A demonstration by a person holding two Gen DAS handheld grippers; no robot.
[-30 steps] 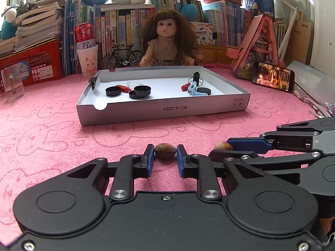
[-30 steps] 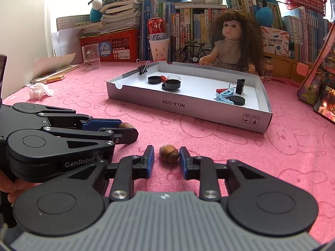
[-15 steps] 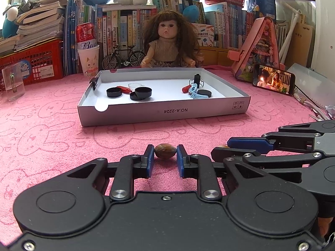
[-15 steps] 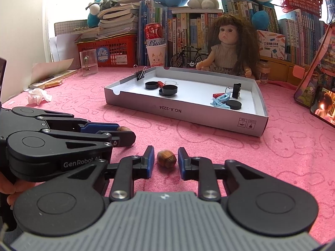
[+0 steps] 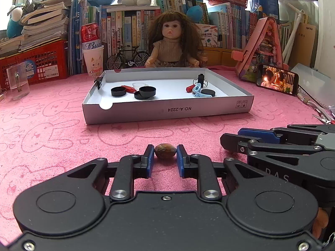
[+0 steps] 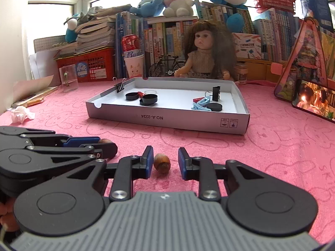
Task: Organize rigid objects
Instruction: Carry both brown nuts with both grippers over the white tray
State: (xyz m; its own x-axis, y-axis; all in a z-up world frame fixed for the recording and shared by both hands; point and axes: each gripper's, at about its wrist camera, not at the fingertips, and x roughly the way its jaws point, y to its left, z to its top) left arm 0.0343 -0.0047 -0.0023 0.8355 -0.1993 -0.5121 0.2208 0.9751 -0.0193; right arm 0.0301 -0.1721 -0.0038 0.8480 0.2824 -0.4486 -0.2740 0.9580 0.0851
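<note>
On the pink worktop [image 5: 52, 129], left tool [image 5: 165, 156] pinches a brown oval nut [image 5: 165, 151]; right tool [image 6: 165, 163], just opening, straddles a loose brown hazelnut [image 6: 161, 163] and should center before squeezing.

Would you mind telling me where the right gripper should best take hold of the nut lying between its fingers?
Probably across the nut's rounded middle, coming low from the near side as the right gripper does now. Its jaws have just been opening and stand apart from it, nearer on the left. The nut lies loose on the pink cloth, narrow enough to fit; centre it first.
</note>
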